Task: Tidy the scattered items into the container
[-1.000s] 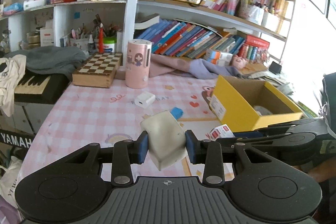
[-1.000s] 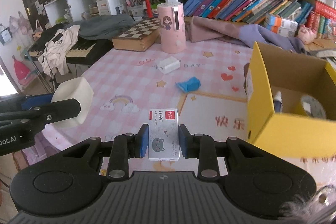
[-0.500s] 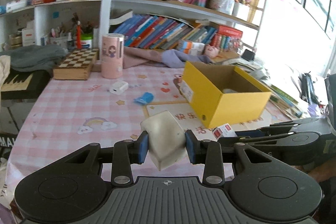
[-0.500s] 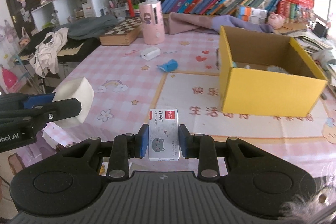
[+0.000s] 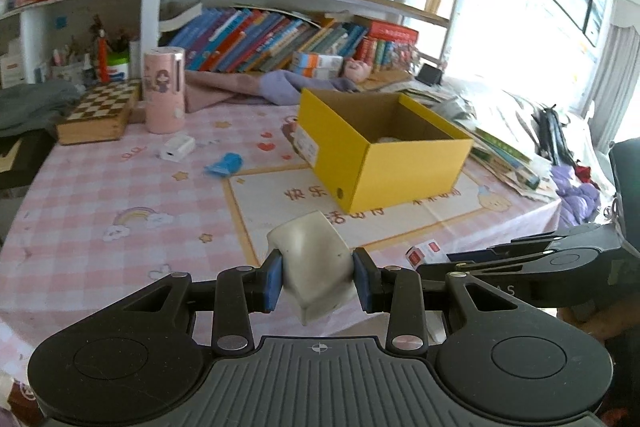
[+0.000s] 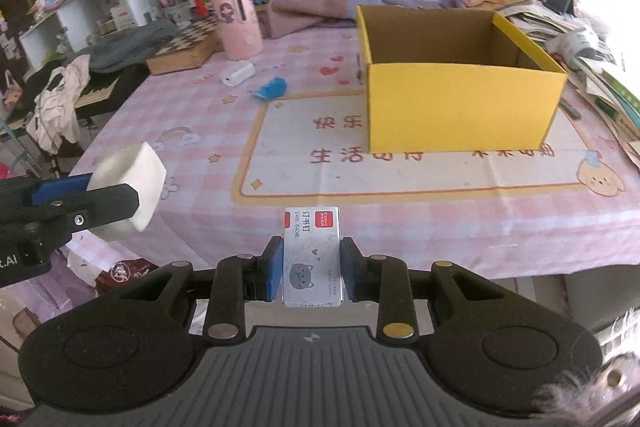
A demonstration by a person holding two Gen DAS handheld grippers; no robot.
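My left gripper (image 5: 317,281) is shut on a white block (image 5: 312,263), held above the table's near edge; the block also shows in the right wrist view (image 6: 130,187). My right gripper (image 6: 311,273) is shut on a small staples box (image 6: 311,255) with a cat picture, whose end shows in the left wrist view (image 5: 424,251). The open yellow cardboard box (image 5: 384,151) (image 6: 460,107) stands farther back on the table, to the right. A white charger (image 5: 178,147) (image 6: 238,73) and a blue crumpled item (image 5: 226,163) (image 6: 272,87) lie on the pink cloth.
A pink cylinder (image 5: 165,89) and a chessboard box (image 5: 100,111) stand at the back left. Draped cloth (image 5: 240,89) and bookshelves (image 5: 280,31) are behind. Stacked papers and books (image 5: 504,143) lie right of the yellow box.
Both grippers have pulled back from the table and turned right, each still holding its item. The yellow box now sits more central and farther off.
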